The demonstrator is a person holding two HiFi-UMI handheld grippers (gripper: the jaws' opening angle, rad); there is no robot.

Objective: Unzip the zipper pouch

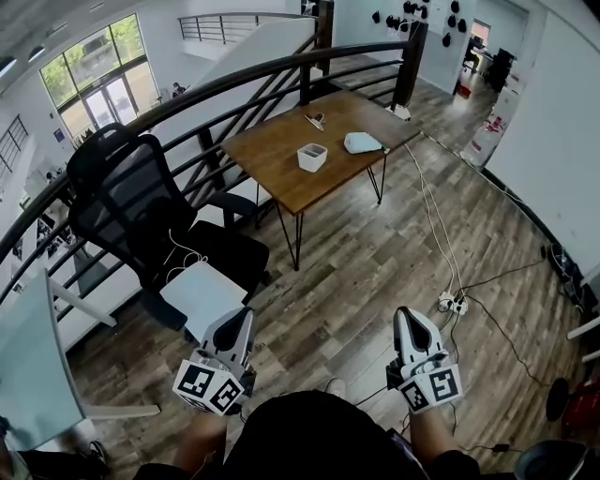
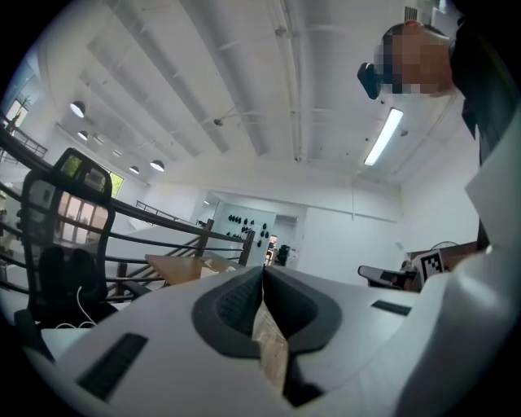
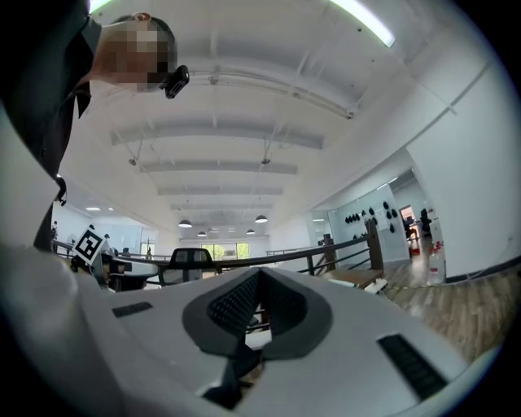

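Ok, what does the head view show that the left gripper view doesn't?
Only the head view: the power strip and cables on the wooden floor. Only the left gripper view: the ceiling lights, and the jaws seen straight on, shut. Both: the left hand-held gripper, wooden table, black chair and railing.

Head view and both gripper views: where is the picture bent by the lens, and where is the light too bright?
Head view: the wide lens bends the railing into an arc; the window is brightest. Left gripper view: round fisheye picture with black corners; the ceiling strip light is blown out. Right gripper view: same black corners; a long lamp glares at the top edge.
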